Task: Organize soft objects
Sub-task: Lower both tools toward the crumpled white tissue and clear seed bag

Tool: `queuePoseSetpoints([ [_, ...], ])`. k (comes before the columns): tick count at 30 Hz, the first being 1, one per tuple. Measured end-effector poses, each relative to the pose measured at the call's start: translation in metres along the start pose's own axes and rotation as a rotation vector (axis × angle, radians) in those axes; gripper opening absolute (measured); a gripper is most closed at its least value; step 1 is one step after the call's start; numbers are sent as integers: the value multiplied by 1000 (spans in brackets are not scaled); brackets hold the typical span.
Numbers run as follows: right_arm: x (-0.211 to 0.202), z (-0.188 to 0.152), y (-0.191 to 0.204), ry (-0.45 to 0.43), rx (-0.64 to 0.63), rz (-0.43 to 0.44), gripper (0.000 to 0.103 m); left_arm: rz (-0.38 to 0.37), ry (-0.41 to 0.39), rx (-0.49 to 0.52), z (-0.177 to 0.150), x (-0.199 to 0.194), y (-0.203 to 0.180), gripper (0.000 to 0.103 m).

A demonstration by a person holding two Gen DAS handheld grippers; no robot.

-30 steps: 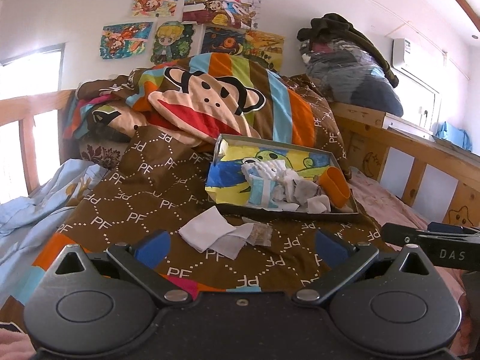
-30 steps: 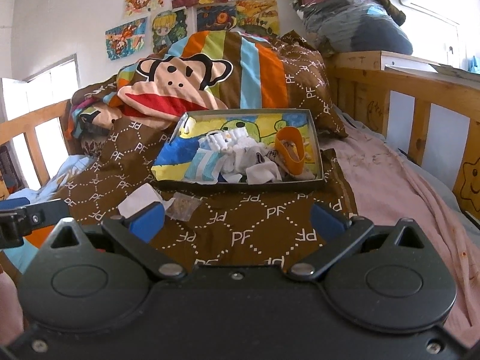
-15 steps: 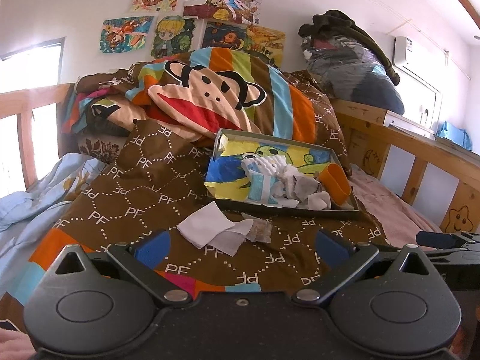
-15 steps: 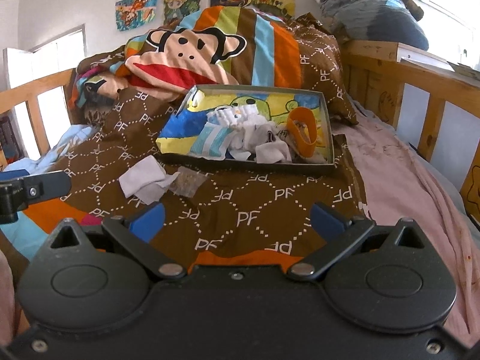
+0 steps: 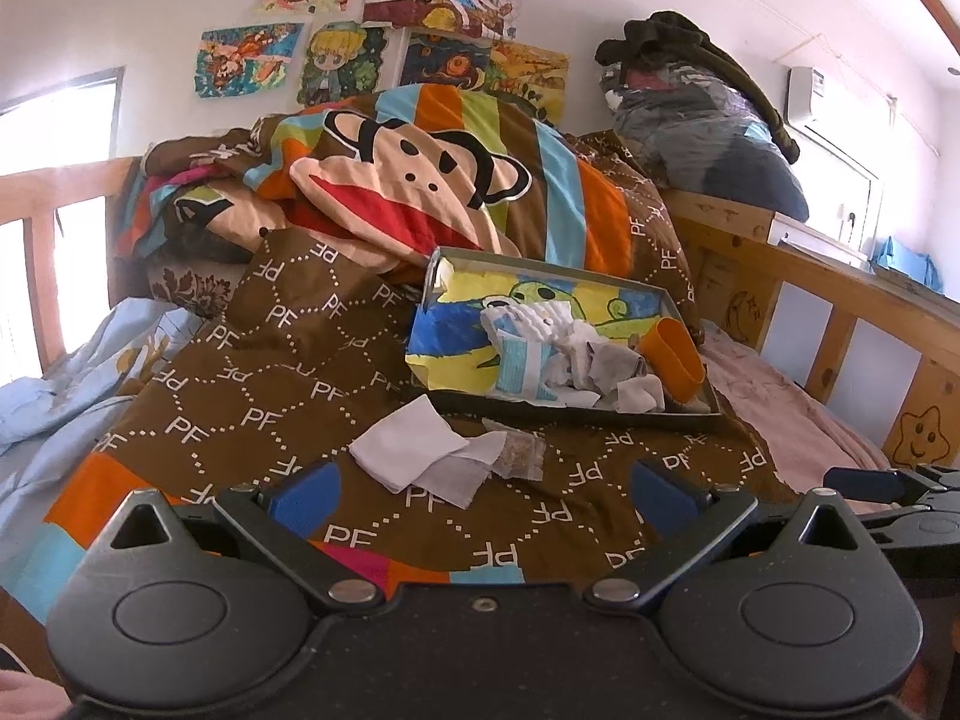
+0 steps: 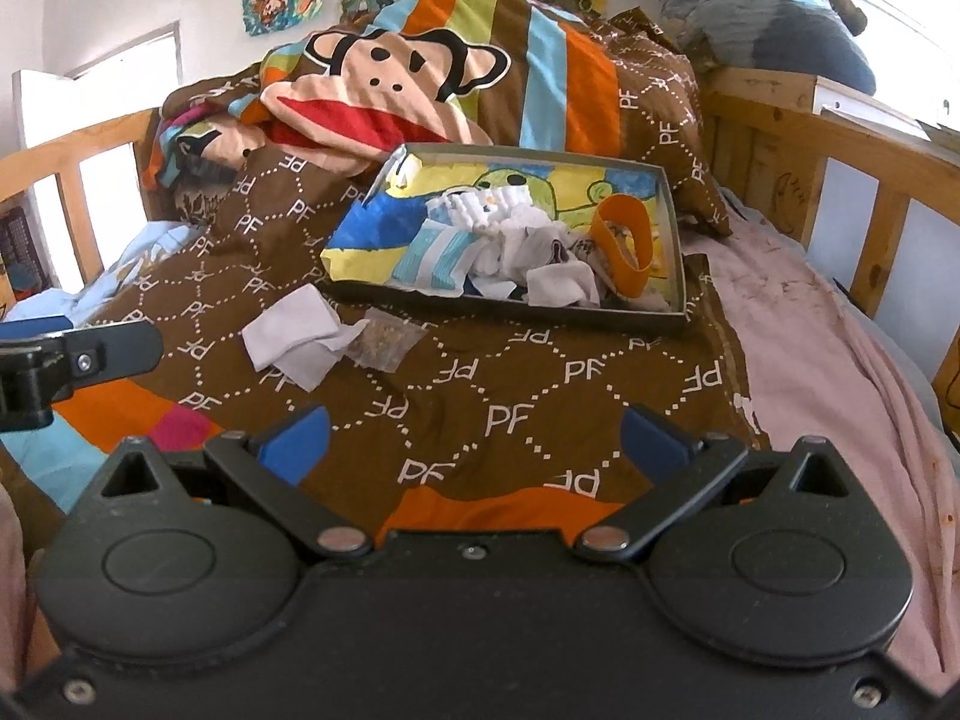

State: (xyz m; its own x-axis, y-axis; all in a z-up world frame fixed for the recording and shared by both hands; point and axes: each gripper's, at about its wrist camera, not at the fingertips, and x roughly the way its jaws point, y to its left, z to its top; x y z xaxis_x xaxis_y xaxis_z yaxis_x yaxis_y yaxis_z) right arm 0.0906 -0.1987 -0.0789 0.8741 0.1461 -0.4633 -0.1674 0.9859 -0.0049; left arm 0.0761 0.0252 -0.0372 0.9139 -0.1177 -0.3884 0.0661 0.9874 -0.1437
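A: Where do the soft things lie?

B: A white cloth (image 5: pixel 414 449) and a small speckled piece (image 5: pixel 519 456) lie loose on the brown quilt (image 5: pixel 288 372) of the bed, just in front of the shallow box (image 5: pixel 606 415). The box holds a heap of socks (image 5: pixel 570 354) and an orange cup (image 5: pixel 675 351) on its side.

A: And the claws?

B: The left claw (image 5: pixel 480 489) is spread wide and empty, hovering before the cloth. The right claw (image 6: pixel 474 435) is likewise released, grasping nothing.
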Motion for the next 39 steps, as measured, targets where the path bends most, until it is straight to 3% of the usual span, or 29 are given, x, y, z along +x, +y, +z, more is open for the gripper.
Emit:
queuePoseSetpoints([
  [16, 32, 12, -10, 22, 3, 45, 103, 18, 19, -53, 6, 27, 18, 102],
  [19, 56, 25, -6, 22, -66, 61, 103, -22, 38, -67, 11, 48, 26, 102],
  [28, 143, 47, 12, 19, -269, 118, 102, -11, 65, -58, 22, 122, 56, 102],
  [39, 213, 36, 23, 47, -340, 218, 102, -58, 183, -134, 16, 198, 88, 102],
])
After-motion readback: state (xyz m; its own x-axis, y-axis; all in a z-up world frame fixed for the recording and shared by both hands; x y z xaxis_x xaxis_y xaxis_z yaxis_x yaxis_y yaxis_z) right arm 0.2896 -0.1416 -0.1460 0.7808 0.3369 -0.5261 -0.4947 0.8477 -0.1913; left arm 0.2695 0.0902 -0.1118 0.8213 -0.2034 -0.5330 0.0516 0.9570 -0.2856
